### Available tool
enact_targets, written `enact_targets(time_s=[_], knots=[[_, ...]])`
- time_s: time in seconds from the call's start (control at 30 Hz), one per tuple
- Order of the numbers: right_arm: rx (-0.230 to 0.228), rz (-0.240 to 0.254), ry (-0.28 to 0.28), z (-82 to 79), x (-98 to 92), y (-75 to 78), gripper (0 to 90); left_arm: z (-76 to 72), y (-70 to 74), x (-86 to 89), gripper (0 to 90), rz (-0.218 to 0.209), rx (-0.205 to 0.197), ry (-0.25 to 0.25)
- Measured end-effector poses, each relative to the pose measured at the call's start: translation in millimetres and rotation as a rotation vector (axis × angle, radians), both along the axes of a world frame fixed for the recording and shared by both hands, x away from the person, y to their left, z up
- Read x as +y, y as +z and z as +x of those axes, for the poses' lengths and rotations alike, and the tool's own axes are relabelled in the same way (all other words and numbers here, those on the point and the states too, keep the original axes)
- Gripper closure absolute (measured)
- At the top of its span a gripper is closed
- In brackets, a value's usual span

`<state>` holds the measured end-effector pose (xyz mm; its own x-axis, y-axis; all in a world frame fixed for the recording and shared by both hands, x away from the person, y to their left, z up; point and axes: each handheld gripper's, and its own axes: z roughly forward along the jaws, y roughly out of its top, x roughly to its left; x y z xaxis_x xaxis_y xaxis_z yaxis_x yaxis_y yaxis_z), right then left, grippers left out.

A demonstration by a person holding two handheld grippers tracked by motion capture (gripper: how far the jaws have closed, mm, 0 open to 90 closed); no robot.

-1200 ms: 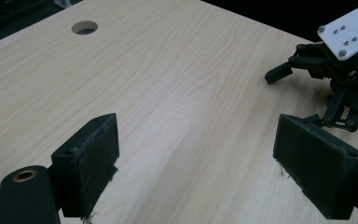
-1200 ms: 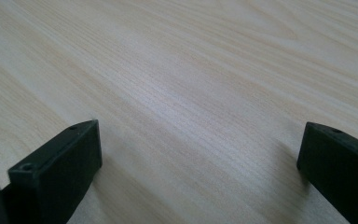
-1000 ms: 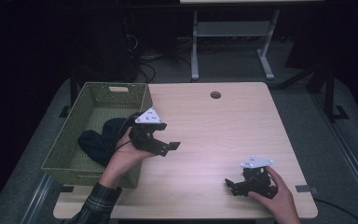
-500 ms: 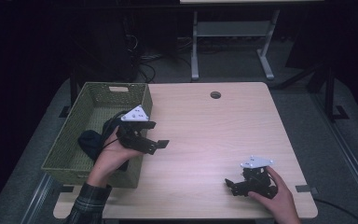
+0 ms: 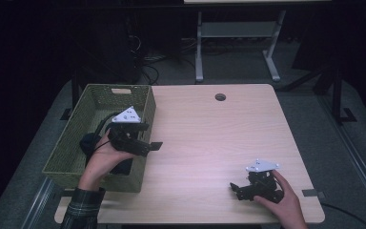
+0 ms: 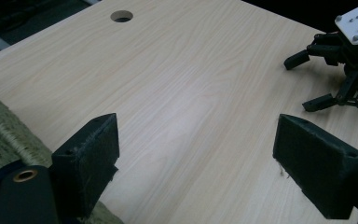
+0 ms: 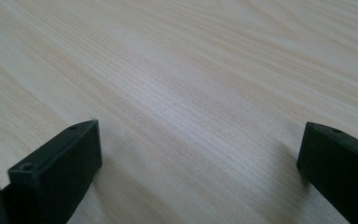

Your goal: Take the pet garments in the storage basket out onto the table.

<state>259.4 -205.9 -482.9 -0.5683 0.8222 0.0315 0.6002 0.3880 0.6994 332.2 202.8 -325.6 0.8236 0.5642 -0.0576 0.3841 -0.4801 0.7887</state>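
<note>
Dark cloth (image 5: 88,143) lay bunched in the green woven basket (image 5: 76,138) at the left edge of the counter (image 5: 209,133), and it looked to be what the work was about. In the high view it was a soft black heap on the basket floor, partly hidden behind the person's left hand (image 5: 102,160); its folds were too dark to make out.

The left tool (image 5: 143,145) hung over the basket's near right wall, its jaws wide apart and holding nothing, pointing out across the bare wood. The right tool (image 5: 240,188) rested low on the counter near the front right corner, jaws also spread and empty, well apart from the basket.

To pick the cloth up well, the left tool would probably need to turn back and tip down into the basket, keep its jaws spread until they straddled a raised fold, and close on a thick bunch rather than a thin edge. Staying clear of the wicker wall would avoid snagging.
</note>
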Motion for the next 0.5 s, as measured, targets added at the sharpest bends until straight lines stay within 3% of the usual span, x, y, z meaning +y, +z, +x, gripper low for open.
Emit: enact_targets(time_s=[0.5], knots=[[-0.001,-0.001,0.001,0.1,-0.1,0.0,0.0,2.6,1.9,24.4,13.9,0.006,-0.003,0.055]])
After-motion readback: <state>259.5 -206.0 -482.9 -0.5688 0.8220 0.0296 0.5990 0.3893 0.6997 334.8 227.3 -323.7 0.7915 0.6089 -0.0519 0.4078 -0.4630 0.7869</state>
